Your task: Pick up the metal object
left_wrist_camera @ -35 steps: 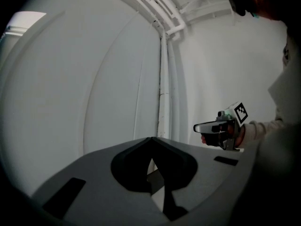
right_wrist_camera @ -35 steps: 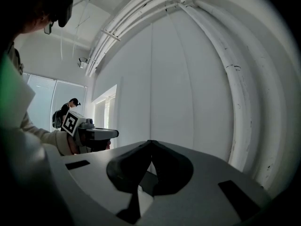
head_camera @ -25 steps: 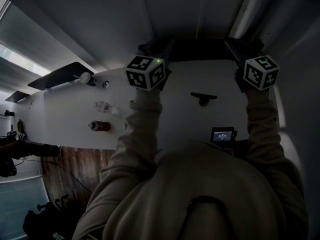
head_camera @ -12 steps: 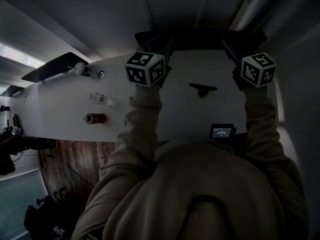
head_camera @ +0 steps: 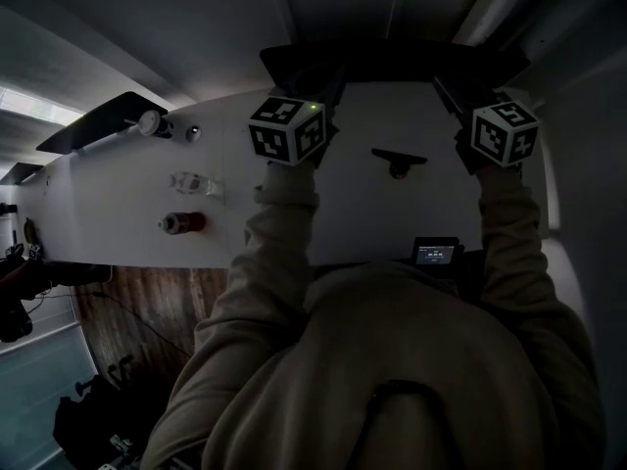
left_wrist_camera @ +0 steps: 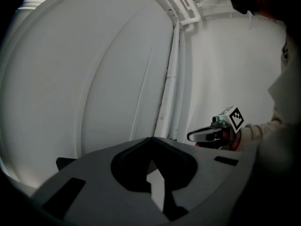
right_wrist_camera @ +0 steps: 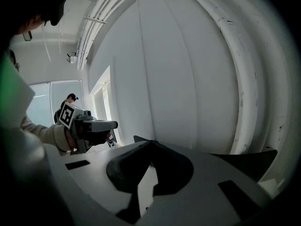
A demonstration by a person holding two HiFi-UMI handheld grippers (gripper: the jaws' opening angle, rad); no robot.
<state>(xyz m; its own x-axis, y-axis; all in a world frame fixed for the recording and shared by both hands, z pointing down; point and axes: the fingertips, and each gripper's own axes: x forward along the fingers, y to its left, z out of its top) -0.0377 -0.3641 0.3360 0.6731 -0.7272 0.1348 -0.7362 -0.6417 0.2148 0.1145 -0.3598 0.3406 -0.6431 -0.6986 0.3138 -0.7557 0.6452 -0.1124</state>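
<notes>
A dark T-shaped object [head_camera: 397,162] lies on the white table [head_camera: 362,213] between my two raised grippers; I cannot tell whether it is metal. The left gripper [head_camera: 321,88], carrying its marker cube [head_camera: 287,130], is held up over the table's far edge, left of that object. The right gripper [head_camera: 458,88], with its cube [head_camera: 505,133], is up on the object's right. Both point at a white wall. In each gripper view the jaw tips meet with nothing between them: left gripper [left_wrist_camera: 151,138], right gripper [right_wrist_camera: 150,142]. Each also sees the other: right gripper [left_wrist_camera: 209,134], left gripper [right_wrist_camera: 94,125].
At the table's left lie a clear bottle [head_camera: 191,182], a red-and-dark can [head_camera: 182,223] and small silvery items [head_camera: 152,122]. A small device with a lit screen [head_camera: 436,253] sits near the front edge. A person's hooded head and shoulders fill the lower head view. Wooden floor [head_camera: 147,321] shows at the left.
The table and the things on it have slid upward and a little left in the head view. Both grippers stay raised side by side with their jaws shut.
</notes>
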